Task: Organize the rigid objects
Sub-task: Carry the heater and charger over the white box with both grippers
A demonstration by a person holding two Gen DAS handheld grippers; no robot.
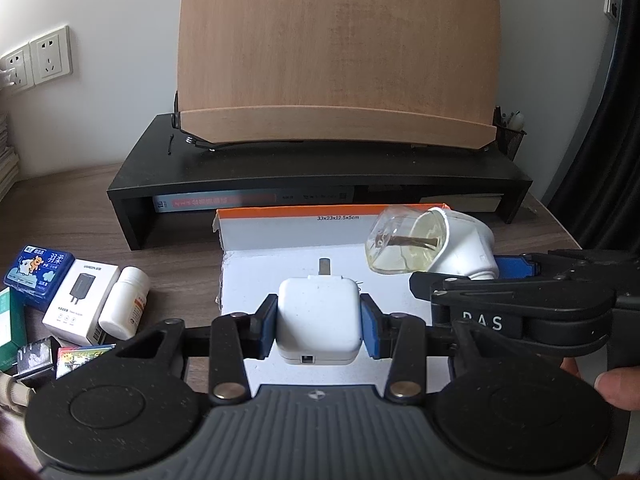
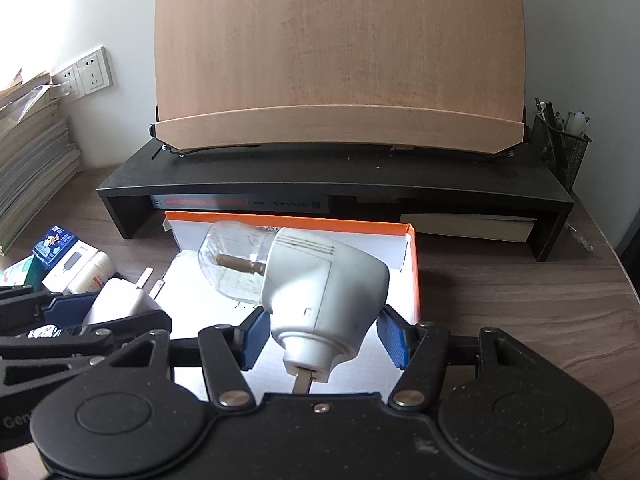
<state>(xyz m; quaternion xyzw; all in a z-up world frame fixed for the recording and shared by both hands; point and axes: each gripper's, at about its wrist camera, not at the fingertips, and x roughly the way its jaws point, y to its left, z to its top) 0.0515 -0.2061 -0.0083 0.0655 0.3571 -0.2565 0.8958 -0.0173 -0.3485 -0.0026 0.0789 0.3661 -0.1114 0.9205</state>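
Observation:
My left gripper [image 1: 319, 325] is shut on a white square charger [image 1: 318, 320], prongs pointing away, held over the open white box with an orange rim [image 1: 280, 213]. My right gripper [image 2: 324, 336] is shut on a white plug-in device with a clear glass bottle [image 2: 320, 280], also over the box [image 2: 414, 276]. In the left wrist view that device [image 1: 460, 246] sits at the right, with the right gripper [image 1: 520, 280] behind it. In the right wrist view the charger [image 2: 120, 300] and left gripper [image 2: 72, 308] show at the left.
A black monitor riser [image 1: 320, 172] with a wooden stand stands behind the box. Left of the box lie a blue tissue pack [image 1: 38, 270], a white charger carton [image 1: 82, 300], a white pill bottle [image 1: 124, 302] and small boxes. A mesh pen holder [image 2: 560, 148] stands far right.

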